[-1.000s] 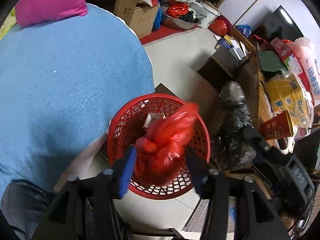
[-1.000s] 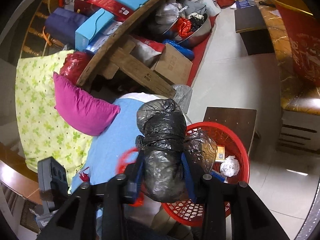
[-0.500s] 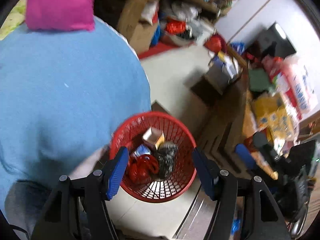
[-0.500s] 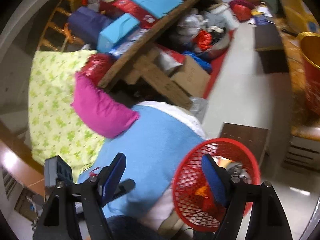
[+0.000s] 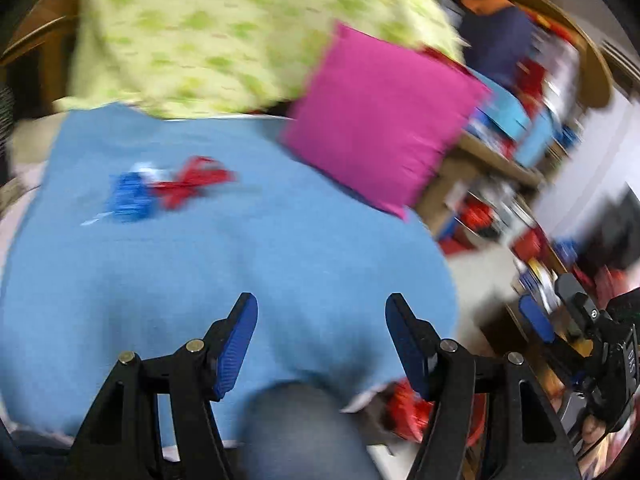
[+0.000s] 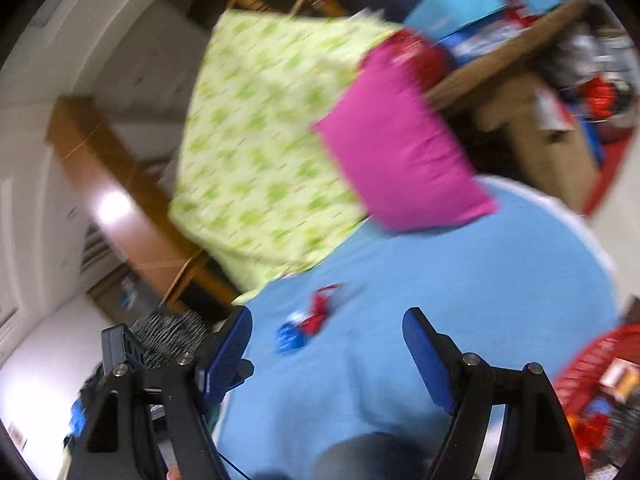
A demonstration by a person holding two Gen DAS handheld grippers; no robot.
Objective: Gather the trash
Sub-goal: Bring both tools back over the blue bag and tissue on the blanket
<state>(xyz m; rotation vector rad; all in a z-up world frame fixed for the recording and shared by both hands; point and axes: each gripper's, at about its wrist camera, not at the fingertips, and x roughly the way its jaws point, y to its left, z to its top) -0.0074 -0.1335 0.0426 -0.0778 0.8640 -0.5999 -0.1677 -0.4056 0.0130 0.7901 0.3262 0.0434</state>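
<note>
Both views are motion-blurred. A blue piece of trash (image 5: 130, 196) and a red piece of trash (image 5: 190, 186) lie side by side on the blue cloth (image 5: 240, 264). They also show in the right wrist view, the blue piece (image 6: 290, 338) beside the red piece (image 6: 318, 312). My left gripper (image 5: 320, 344) is open and empty above the cloth, well short of them. My right gripper (image 6: 326, 350) is open and empty, close above the same cloth. The red basket (image 6: 600, 368) holding trash sits at the lower right; a part shows in the left wrist view (image 5: 408, 412).
A magenta pillow (image 5: 380, 128) and a green-patterned sheet (image 5: 224, 28) lie beyond the cloth. Cluttered wooden shelves (image 5: 520, 120) stand at the right. The other gripper's body (image 5: 592, 340) shows at the right edge. A wooden frame (image 6: 120, 200) runs along the left.
Both grippers let go of their bags, red and black, over the red basket. Both have since swung away from the basket to face the blue cloth with the two small pieces.
</note>
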